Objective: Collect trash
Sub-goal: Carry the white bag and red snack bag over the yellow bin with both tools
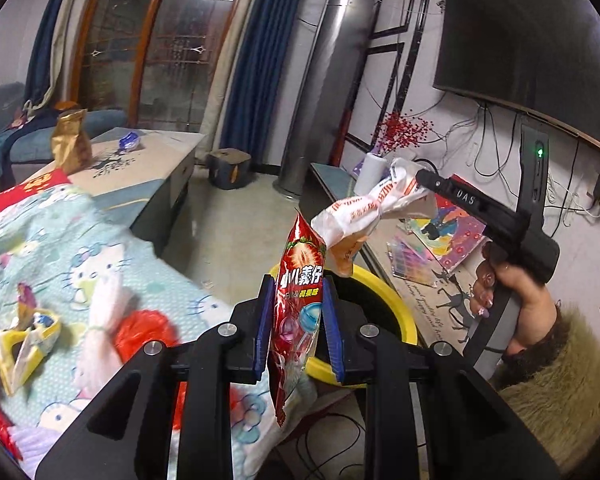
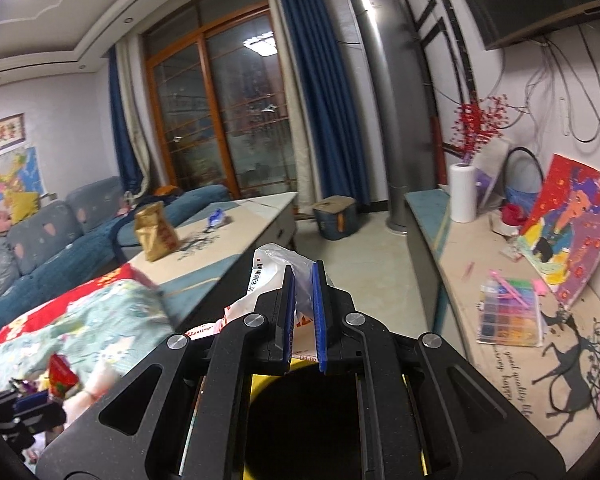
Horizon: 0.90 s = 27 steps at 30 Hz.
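Blue pads of the left gripper [image 1: 298,320] clamp a red strawberry snack wrapper [image 1: 298,300]; the right gripper [image 2: 303,316] pinches a crumpled white wrapper [image 1: 364,212]. Both hang over the yellow-rimmed bin [image 1: 396,304], not yet dropped. Left to collect: a gold bag [image 1: 71,142] and blue wrapper [image 1: 129,140] on the table [image 1: 156,156], and perhaps the blurred scraps on the quilt [image 1: 60,240].

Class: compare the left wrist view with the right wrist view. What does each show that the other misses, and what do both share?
Left wrist only: the person's hand on the right gripper, and the bin's yellow rim.
Right wrist only: the wall map and the sofa.
Both: the red snack packet in the left gripper, the white wrapper, and the gold bag.
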Each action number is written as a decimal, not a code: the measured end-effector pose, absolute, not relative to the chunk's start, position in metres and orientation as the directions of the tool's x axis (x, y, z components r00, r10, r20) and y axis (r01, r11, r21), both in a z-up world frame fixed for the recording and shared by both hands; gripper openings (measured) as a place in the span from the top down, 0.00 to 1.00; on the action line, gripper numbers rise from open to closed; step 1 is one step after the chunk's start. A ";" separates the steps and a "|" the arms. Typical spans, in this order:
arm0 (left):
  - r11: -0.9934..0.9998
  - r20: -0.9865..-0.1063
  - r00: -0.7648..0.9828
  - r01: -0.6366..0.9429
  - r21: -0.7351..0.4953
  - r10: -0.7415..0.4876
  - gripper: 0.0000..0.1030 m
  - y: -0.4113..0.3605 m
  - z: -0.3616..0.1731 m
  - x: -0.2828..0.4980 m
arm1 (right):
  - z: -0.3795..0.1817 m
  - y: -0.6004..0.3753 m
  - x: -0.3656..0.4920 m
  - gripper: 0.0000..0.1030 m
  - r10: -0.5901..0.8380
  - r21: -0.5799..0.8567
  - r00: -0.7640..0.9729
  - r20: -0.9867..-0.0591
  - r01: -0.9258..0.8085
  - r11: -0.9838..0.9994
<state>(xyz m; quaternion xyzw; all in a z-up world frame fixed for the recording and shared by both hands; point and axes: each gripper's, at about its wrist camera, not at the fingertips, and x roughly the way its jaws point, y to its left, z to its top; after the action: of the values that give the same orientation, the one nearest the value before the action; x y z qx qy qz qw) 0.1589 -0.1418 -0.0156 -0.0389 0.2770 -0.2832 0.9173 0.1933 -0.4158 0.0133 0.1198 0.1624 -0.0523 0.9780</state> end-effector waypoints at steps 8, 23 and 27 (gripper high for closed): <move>0.812 -0.491 0.656 0.533 -0.236 -0.573 0.78 -0.174 -0.020 0.172 | 0.001 -0.438 0.192 0.95 -0.148 0.176 0.925 -0.349 0.220 0.960; 0.784 -0.521 0.603 0.568 -0.250 -0.603 0.78 -0.220 -0.045 0.191 | -0.025 -0.454 0.192 0.95 -0.244 0.069 0.898 -0.367 0.288 0.955; 0.777 -0.534 0.588 0.577 -0.251 -0.608 0.78 -0.233 -0.054 0.199 | -0.034 -0.453 0.194 0.95 -0.249 0.041 0.890 -0.383 0.285 0.958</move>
<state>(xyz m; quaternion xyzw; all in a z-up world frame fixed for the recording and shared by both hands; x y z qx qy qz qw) 0.1988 -0.2331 -0.0535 -0.0254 0.3091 -0.3326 0.8906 0.1942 -0.4528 -0.0335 0.0480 0.1904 -0.1375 0.9708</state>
